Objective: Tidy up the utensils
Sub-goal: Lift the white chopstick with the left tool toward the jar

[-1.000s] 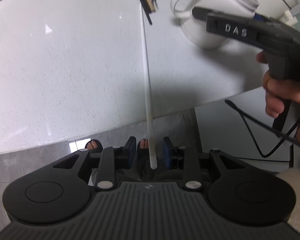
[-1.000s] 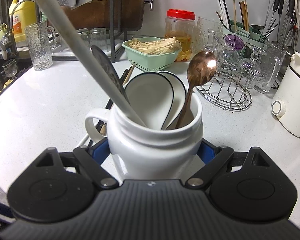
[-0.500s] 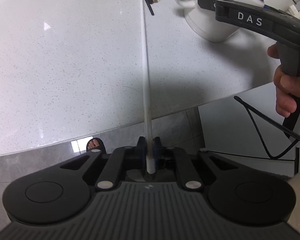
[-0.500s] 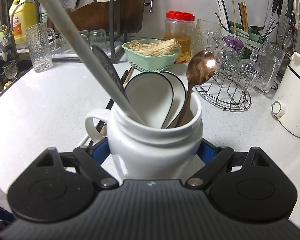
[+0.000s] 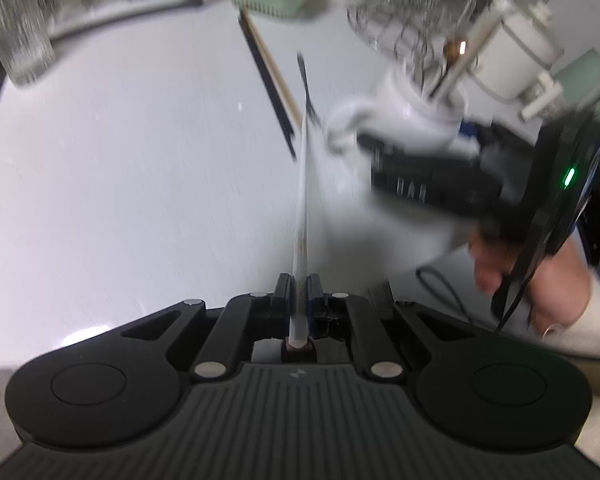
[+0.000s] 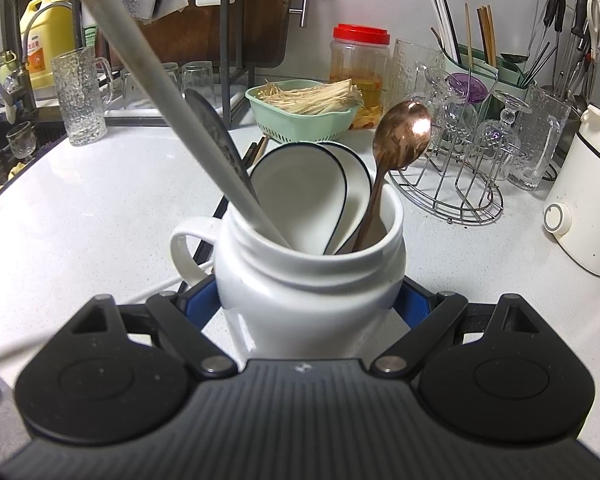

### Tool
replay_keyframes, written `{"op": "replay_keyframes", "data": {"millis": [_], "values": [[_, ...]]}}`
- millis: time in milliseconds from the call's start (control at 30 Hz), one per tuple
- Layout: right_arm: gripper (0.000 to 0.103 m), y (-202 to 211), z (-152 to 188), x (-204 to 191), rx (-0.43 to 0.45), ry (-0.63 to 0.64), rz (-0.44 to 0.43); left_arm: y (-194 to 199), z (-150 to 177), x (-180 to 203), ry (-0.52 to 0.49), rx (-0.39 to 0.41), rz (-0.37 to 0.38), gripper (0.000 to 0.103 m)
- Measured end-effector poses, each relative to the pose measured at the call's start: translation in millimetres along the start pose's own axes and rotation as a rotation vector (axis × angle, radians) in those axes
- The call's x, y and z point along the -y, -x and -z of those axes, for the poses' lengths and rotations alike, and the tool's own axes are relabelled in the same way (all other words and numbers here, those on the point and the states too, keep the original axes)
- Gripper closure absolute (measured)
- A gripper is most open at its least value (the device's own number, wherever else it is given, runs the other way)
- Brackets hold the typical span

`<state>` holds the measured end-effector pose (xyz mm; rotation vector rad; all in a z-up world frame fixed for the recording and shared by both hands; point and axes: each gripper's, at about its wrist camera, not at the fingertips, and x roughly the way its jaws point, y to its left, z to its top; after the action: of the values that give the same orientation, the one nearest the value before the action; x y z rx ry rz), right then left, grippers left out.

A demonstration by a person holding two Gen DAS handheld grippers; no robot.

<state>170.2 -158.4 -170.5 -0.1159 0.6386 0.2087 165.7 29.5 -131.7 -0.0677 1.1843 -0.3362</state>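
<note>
So the left hand-held gripper (image 5: 299, 294) was pointed steeply down at the white tabletop (image 5: 120, 168), jaws pinched tight on the near end of a long white chopstick (image 5: 303, 200) that stuck out away from the camera. That view was pretty blurry. The right hand-held gripper (image 6: 311, 300) was angled down more gently, its blue pads pressed against both sides of the white jug (image 6: 312, 280), which sat upright on the tabletop. In the left view you could see the person's right hand (image 5: 540, 276) wrapped around that gripper's handle, light sleeve at the wrist. Inside the jug were a copper spoon (image 6: 400, 140), two white spoons with dark rims (image 6: 308, 200) and a long grey handle (image 6: 160, 104) leaning up to the left. A dark chopstick and a wooden one (image 5: 272, 76) lay on the tabletop beyond the white one.
</note>
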Motion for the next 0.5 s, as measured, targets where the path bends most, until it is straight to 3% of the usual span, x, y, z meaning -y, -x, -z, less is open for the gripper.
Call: {"op": "replay_keyframes", "data": {"millis": [300, 500], "values": [[0.011, 0.0, -0.5, -0.6, 0.003, -0.004, 0.005, 44.6, -43.7, 2.1, -0.037, 0.138, -0.036, 0.095], [0.011, -0.4, -0.7, -1.6, 0.004, -0.004, 0.007, 60.4, -55.8, 8.8, -0.086, 0.166, -0.034, 0.095]]}}
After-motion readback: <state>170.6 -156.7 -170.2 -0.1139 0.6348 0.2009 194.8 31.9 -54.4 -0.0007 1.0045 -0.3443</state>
